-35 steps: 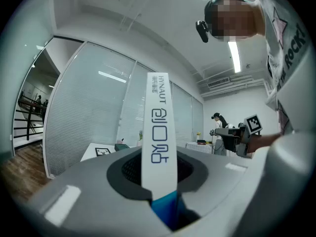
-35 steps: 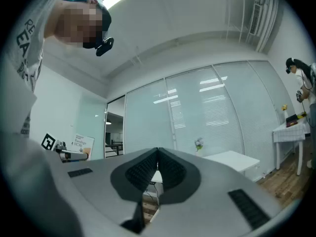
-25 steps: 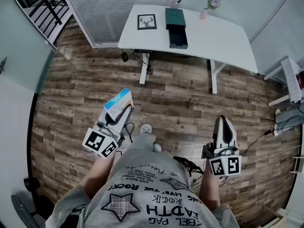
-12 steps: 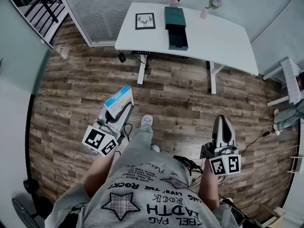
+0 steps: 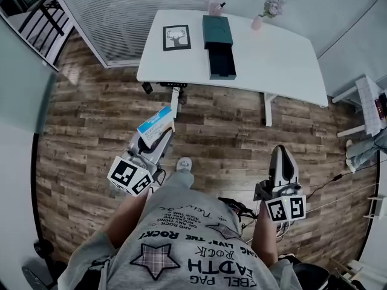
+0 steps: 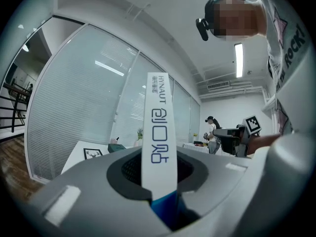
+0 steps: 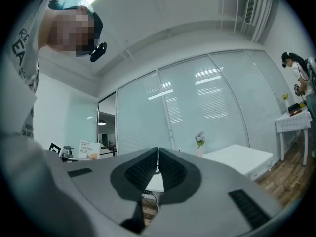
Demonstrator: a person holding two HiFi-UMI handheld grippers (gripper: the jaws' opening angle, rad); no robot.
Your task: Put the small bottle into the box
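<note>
My left gripper is shut on a flat blue-and-white carton, held over the wood floor; in the left gripper view the carton's white edge stands upright between the jaws. My right gripper is shut and empty, its pads meeting. Ahead stands a white table with a dark green box, its tray pulled open. A small bottle stands at the table's far edge behind the box. Both grippers are well short of the table.
A framed deer picture and a pink vase with flowers also sit on the table. Cables trail over the floor at the right, near a small draped table. A blinds-covered glass wall runs behind the table.
The table has come closer and lower in the head view as the person walks toward it. Both grippers keep their hold and state; the carton stays in the left one.
</note>
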